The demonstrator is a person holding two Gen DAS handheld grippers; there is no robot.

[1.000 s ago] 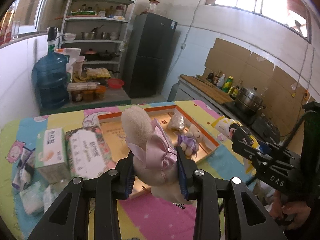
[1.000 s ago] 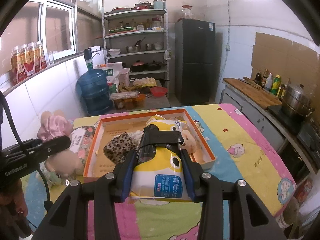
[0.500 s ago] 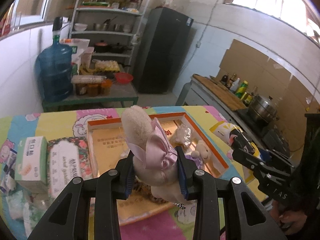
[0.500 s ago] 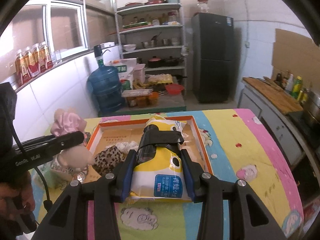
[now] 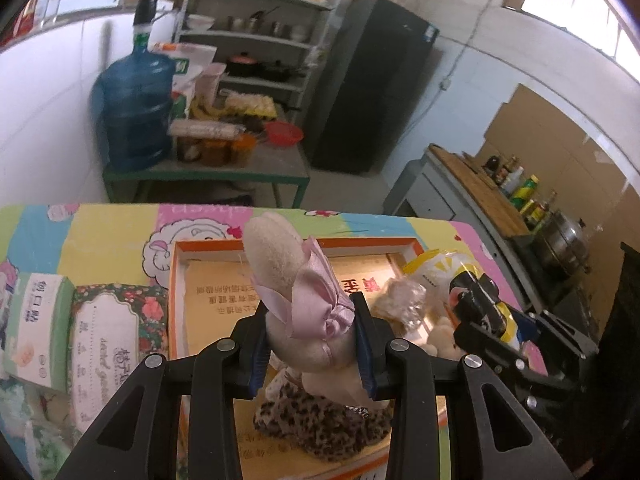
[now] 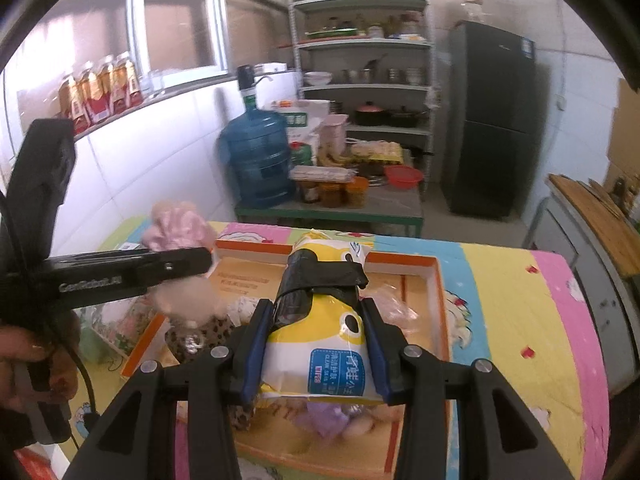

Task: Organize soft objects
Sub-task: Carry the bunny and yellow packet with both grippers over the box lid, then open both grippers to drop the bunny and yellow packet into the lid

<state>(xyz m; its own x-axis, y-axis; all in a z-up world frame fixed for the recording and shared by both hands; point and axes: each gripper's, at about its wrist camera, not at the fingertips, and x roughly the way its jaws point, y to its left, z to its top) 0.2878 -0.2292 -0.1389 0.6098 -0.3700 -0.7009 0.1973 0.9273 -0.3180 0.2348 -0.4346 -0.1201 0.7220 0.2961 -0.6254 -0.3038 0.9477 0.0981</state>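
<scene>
1. Up close in the left wrist view, the left gripper has its blue-padded jaws closed on a beige plush toy with a pink satin bow; the toy's rounded end sticks up and away past the fingertips.
2. Below it sits an orange-rimmed tray on a table under a bright cartoon-print cloth. The held toy hangs over the tray's middle, not touching its floor as far as can be seen.
3. Inside the tray, at its near side under the toy, lies a leopard-print soft item. Toward the tray's right side lie a crinkled clear packet and a small pale plush.
4. Left of the tray, on the cloth, rest a floral tissue pack and, further left, a green-and-white tissue box.
5. From the right wrist view, the right gripper clamps a yellow-and-white packet with a blue label; a black strap wraps the packet's far end.
6. That packet is held above the tray's near right part, and a purple soft thing lies beneath it.
7. At the left of that view a hand holds the left gripper's black body, and the plush toy appears blurred at its tip, over the tray's left edge.
</scene>
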